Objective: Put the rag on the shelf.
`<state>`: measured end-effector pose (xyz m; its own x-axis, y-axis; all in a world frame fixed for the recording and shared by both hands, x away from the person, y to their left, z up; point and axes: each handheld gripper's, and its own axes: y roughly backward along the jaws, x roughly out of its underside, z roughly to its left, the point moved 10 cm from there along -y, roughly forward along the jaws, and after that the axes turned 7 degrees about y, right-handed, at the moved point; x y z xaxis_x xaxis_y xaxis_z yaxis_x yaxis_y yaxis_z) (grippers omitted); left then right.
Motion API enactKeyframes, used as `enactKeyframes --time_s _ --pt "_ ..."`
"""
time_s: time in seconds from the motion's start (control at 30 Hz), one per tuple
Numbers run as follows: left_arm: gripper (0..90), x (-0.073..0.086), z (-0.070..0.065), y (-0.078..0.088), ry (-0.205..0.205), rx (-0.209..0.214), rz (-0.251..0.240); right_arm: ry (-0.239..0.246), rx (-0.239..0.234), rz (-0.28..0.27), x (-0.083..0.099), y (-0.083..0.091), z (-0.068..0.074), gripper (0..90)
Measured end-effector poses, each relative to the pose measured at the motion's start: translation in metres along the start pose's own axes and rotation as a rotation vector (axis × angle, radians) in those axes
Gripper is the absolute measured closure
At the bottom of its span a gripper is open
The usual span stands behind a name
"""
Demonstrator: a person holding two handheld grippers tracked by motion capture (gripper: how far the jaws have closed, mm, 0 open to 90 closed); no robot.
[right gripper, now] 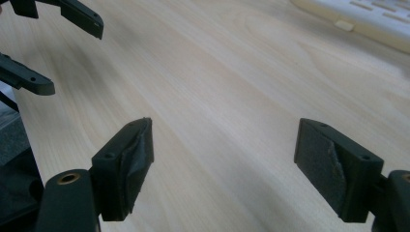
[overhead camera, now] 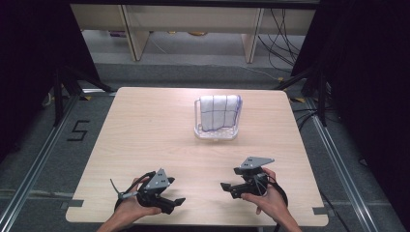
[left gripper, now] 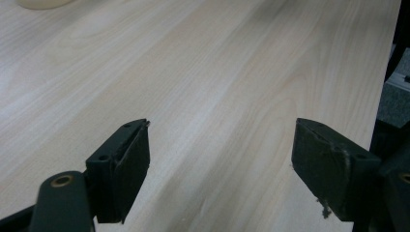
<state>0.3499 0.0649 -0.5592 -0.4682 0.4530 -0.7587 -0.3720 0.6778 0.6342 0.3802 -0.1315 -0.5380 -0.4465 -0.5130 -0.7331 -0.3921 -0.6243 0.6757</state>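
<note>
You've got the whole wooden table (overhead camera: 145,145) laid out in front of you, bare across its near half, which gives both hands a free run forward. Towards the far side, a little right of centre, sits the white rack (overhead camera: 216,133), and the white towel with blue lines (overhead camera: 220,112) hangs draped over its top rail, folded down front and back so it stays put without anything pinning it. That's your target by the look of it, and it's well apart from both tools right now.

Closer in, your left hand (overhead camera: 130,208) and right hand (overhead camera: 268,200) sit near the front edge, each wrapped around a tool, spread to either side of the towel's line, a sensible ready stance for taking two corners at once.

Now the left gripper (overhead camera: 176,201): in its own view the jaws stand wide apart with plain table between them, gripping nothing (left gripper: 220,145). The right gripper (overhead camera: 226,186) matches it, jaws spread about as wide as they go, only wood grain in the gap (right gripper: 225,150), and the rack's pale base edge (right gripper: 367,19) is showing ahead at the top right. The tips point inward, roughly towards each other, held low over the tabletop.

My read: you're staged and open, with the reach to the towel not yet made.
</note>
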Motion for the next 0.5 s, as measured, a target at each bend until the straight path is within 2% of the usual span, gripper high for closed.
enactKeyframes --time_s 0.03,0.13,0.17,0.2,0.23,0.27,0.3,0.33,0.37,0.43,0.5 --pt "21.0 0.002 0.000 -0.001 -0.020 -0.002 0.010 -0.002 0.000 0.007 0.003 0.000 0.001 21.2" --pt "20.6 0.006 0.002 -0.002 -0.031 -0.020 0.019 0.009 0.004 0.022 0.009 0.000 0.002 20.0" --pt "20.4 0.007 0.002 -0.003 -0.031 -0.015 0.022 0.009 0.007 0.029 0.012 0.000 0.002 20.0" --pt "20.4 0.009 0.001 -0.004 -0.012 -0.019 0.019 0.011 0.010 0.035 0.015 0.000 0.002 20.0" --pt "20.4 0.011 -0.001 -0.005 -0.017 -0.008 0.021 0.018 0.014 0.033 0.016 0.000 0.003 20.2" --pt "20.2 0.013 -0.002 -0.004 -0.022 -0.015 0.031 0.018 0.017 0.029 0.018 -0.001 0.003 20.8" --pt "19.9 0.012 -0.004 -0.004 -0.020 -0.011 0.018 0.017 0.023 0.026 0.019 0.000 0.003 20.8" --pt "19.8 0.010 -0.004 -0.002 -0.042 -0.013 0.012 0.022 0.011 0.023 0.020 -0.001 0.005 20.5" --pt "19.6 0.010 -0.004 -0.001 -0.031 -0.019 0.006 -0.006 0.020 0.036 0.023 0.000 0.007 20.5" --pt "19.3 0.011 -0.002 0.001 -0.043 -0.033 0.003 0.022 0.029 0.033 0.025 -0.001 0.006 20.4" --pt "19.0 0.013 -0.003 0.002 -0.035 -0.030 0.008 0.020 0.019 0.041 0.028 -0.002 0.009 20.2"
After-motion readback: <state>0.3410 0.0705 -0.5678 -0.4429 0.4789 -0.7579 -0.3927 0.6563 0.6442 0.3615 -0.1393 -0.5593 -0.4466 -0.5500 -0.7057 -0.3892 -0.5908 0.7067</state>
